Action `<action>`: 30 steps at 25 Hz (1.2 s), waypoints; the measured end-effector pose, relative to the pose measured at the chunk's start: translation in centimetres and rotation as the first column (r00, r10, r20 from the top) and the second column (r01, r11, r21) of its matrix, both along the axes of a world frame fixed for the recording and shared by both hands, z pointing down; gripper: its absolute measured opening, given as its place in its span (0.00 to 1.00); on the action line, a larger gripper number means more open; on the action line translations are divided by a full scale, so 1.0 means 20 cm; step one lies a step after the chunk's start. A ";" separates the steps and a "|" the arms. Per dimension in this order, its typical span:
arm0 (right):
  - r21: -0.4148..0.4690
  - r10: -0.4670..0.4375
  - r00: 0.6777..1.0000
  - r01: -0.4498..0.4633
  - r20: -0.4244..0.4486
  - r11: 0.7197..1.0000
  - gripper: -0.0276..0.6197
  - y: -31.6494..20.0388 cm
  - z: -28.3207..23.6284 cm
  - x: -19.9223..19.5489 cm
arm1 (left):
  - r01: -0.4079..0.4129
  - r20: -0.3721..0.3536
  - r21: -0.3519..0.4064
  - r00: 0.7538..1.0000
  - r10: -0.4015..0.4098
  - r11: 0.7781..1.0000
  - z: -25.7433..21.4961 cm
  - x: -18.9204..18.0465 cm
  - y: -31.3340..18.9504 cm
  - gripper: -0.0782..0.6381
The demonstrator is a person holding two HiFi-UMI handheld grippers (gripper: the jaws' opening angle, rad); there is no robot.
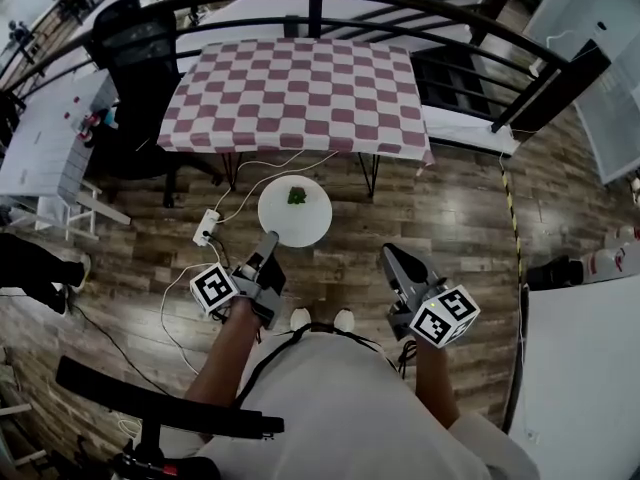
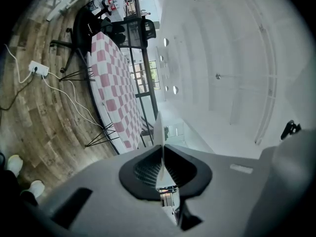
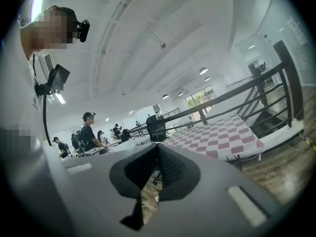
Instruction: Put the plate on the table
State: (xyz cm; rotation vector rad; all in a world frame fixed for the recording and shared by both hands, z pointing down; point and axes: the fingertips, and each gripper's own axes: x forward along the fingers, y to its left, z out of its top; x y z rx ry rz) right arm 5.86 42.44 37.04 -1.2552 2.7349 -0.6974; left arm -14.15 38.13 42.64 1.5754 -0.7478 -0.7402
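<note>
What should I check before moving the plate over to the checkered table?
1. Left tool clamped on the plate rim: ok.
2. Plate roughly level, green item resting on it: ok.
3. Whether the green item is loose: cannot tell.
4. Right tool empty, jaws together, apart from the plate: ok.
5. Checkered table top, nothing seen on the cloth: ok.
6. Floor toward the table: power strip and cables lie ahead on the left: not ok, step around.

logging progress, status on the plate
Left gripper shut on plate rim. Right gripper shut, empty. Plate short of table, nothing in between.
</note>
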 end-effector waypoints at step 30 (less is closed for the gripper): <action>-0.039 0.040 0.999 -0.039 0.016 0.998 0.05 0.02 0.05 -0.32 | -0.014 -0.025 -0.006 1.000 0.013 1.000 0.08 -0.34 0.04 0.14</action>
